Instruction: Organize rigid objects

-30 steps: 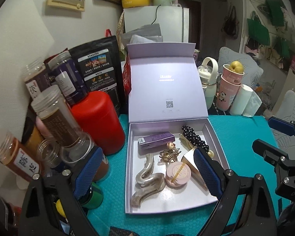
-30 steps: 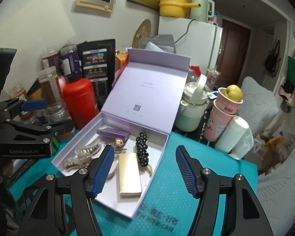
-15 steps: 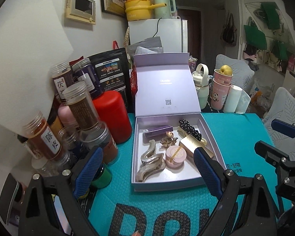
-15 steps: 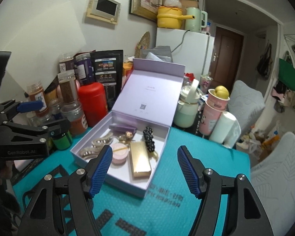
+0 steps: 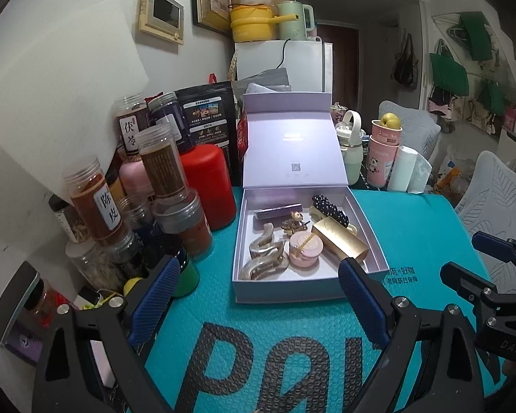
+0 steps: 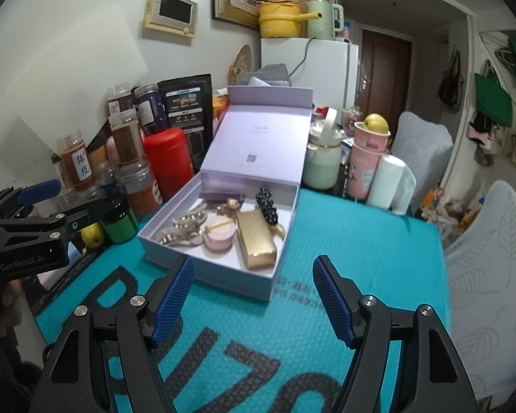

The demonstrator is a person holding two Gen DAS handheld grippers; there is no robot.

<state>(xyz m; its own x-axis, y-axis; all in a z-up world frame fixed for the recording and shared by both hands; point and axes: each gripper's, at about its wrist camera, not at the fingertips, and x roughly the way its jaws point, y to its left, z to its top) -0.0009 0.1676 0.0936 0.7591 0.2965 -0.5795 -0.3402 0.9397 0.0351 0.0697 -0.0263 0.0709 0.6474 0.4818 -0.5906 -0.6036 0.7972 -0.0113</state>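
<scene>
Trinkets lie inside an open lilac box, which is set on a teal mat. Nearest the cameras, the left gripper is held wide, with nothing between its blue pads; it is kept just short of the box's front wall. The right gripper is seen with its jaws opening and nothing between them, above the mat just before the box. In the box, a gold case, a round pink compact, silver hair clips, a black beaded clip and a purple tube are packed close together. Left of the box, a red canister and labelled jars are crowded against the wall.
</scene>
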